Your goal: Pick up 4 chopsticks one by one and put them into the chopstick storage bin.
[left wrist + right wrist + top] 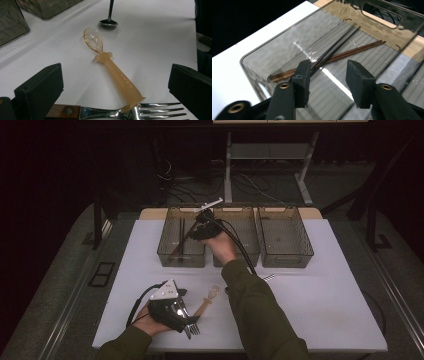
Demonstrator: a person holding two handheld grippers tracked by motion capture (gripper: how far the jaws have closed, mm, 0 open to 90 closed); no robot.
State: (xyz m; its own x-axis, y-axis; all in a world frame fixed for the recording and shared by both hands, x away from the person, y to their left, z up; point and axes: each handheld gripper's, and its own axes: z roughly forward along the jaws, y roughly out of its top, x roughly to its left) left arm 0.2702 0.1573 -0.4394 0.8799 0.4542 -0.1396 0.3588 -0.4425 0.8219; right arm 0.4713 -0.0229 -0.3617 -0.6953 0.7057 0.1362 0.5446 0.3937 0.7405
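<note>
Hovering at upper centre, right gripper point(327, 75), jaws spread, above chopsticks point(337, 53) in left bin point(257, 56); left gripper point(115, 82) spread over fork point(150, 111), lower left.

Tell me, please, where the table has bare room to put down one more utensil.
The white table is bare right of the sleeve, below the right bin. Crowded: around the fork and orange spoon by the left gripper.

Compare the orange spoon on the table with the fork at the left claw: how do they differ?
The orange spoon is translucent plastic with a thick blocky handle; the fork is shiny metal with a riveted wooden handle. The spoon lies lengthwise ahead of the left claw; the fork lies crosswise between its open jaws. Both rest flat on the white table, and the spoon's handle end overlaps the fork.
</note>
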